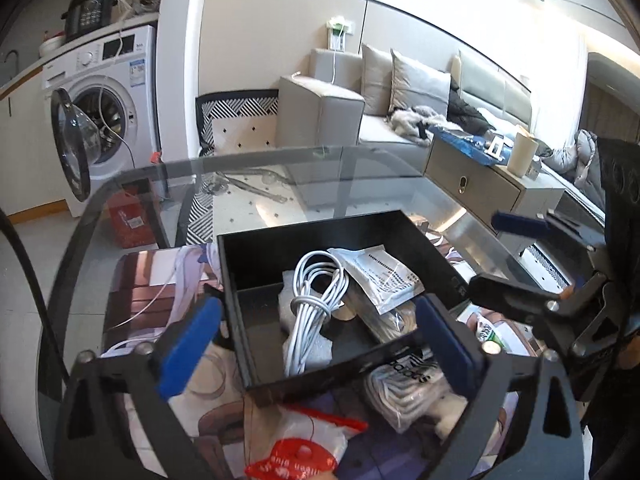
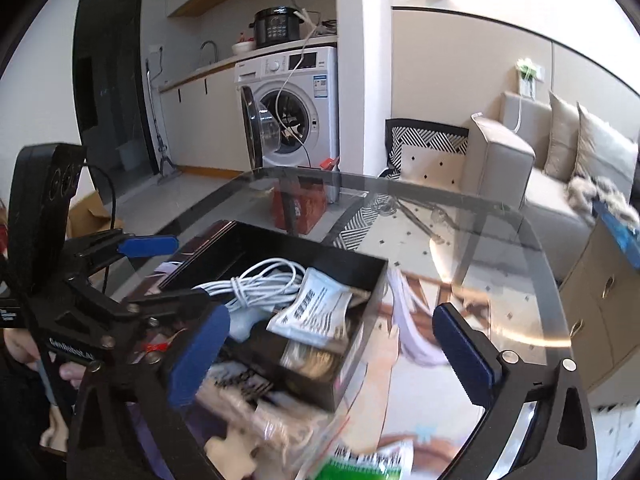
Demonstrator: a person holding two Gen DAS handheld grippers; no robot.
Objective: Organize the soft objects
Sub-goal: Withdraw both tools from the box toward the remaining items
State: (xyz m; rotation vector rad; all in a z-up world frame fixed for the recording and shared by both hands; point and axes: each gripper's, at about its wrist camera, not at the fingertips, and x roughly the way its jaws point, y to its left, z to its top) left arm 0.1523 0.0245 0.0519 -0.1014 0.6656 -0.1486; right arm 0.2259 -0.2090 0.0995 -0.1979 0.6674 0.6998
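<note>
Glass tabletop [image 1: 360, 168] under square black box [image 1: 256, 264] of coiled white cable [image 1: 316, 292]; both blue-padded tongs [image 1: 320, 344] [image 2: 340, 344] wide open, empty.

Left gripper [image 1: 316, 340]: black frame, blue-padded fingers [image 1: 188, 344], jaws spread wide, nothing between the pads, angled downward. Right gripper [image 2: 332, 352]: same black frame, blue-padded fingers [image 2: 464, 348], jaws spread wide, empty, angled downward. A hand [image 2: 48, 364] grips the left gripper's handle, seen from the right wrist.
</note>
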